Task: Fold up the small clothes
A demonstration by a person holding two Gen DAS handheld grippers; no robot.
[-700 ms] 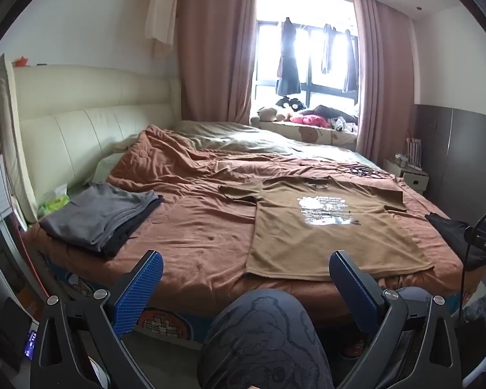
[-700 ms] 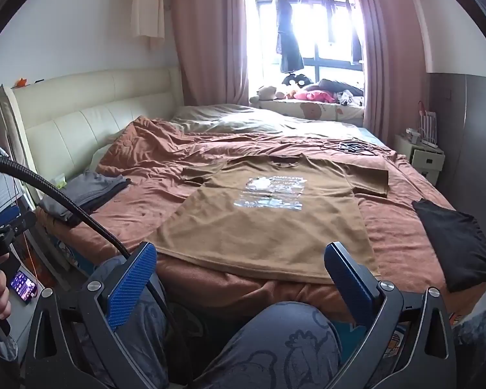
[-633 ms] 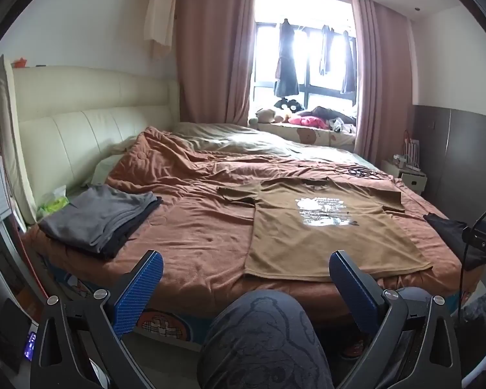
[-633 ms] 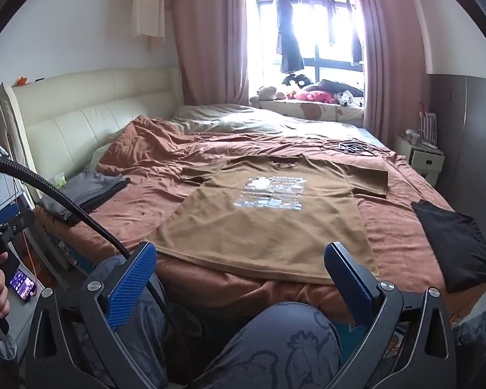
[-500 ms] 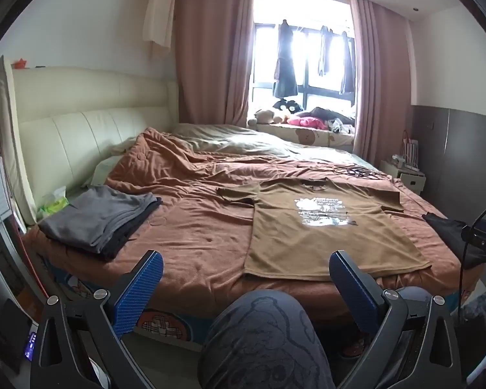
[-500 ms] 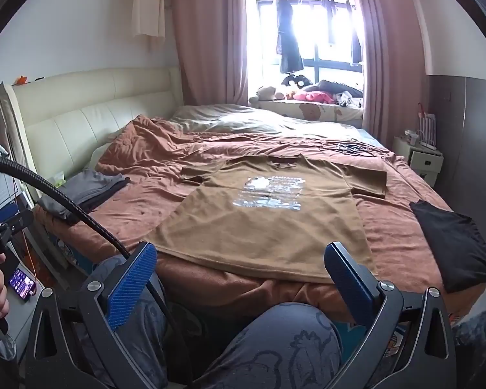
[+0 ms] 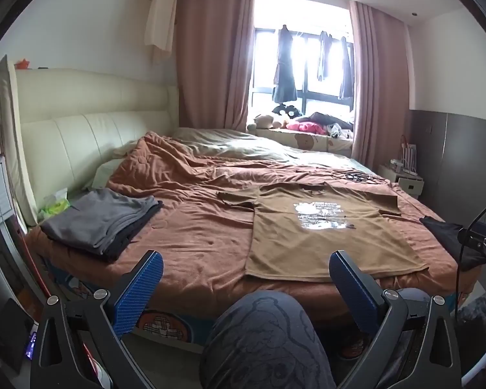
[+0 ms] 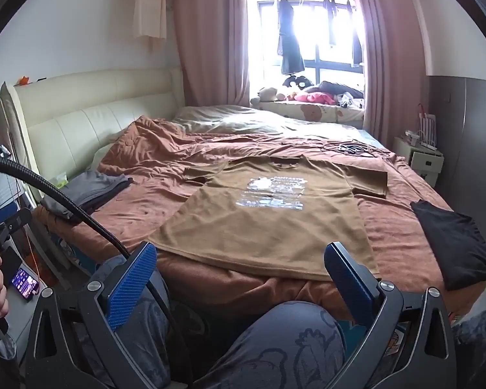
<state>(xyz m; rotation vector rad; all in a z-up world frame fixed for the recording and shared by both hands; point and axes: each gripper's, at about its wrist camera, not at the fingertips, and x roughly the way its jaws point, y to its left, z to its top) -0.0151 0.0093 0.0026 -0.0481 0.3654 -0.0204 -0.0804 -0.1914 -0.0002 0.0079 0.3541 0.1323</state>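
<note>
A big bed (image 7: 184, 240) with a rumpled brown blanket (image 8: 165, 159), filling most of both views. Cream headboard (image 7: 81, 136) on the left, pink curtains (image 7: 210, 64) and a bright window (image 8: 307, 32) at the far end.

A brown T-shirt (image 8: 269, 223) lying flat on the blanket, front up, neck toward the window, white print (image 8: 272, 191) on the chest. Both sleeves spread out to the sides. Bottom hem close to the near edge of the bed. Same shirt (image 7: 320, 227) in the left wrist view, off to the right.

A pile of folded gray clothes (image 7: 100, 217) near the headboard, well apart from the shirt. A folded black cloth (image 8: 453, 240) at the right edge of the bed, just beside the shirt but not touching.

A knee in gray printed pants (image 7: 262, 340) low in front, between the fingers.

Left claw (image 7: 243, 278) spread wide, blue pads (image 7: 139, 291) far apart, holding nothing, touching nothing. Right claw (image 8: 239, 275) spread wide too, blue pads (image 8: 129, 285) far apart, holding nothing. Both short of the bed, not on the shirt.

A small lit phone (image 8: 24, 280) down by the floor on the left.
</note>
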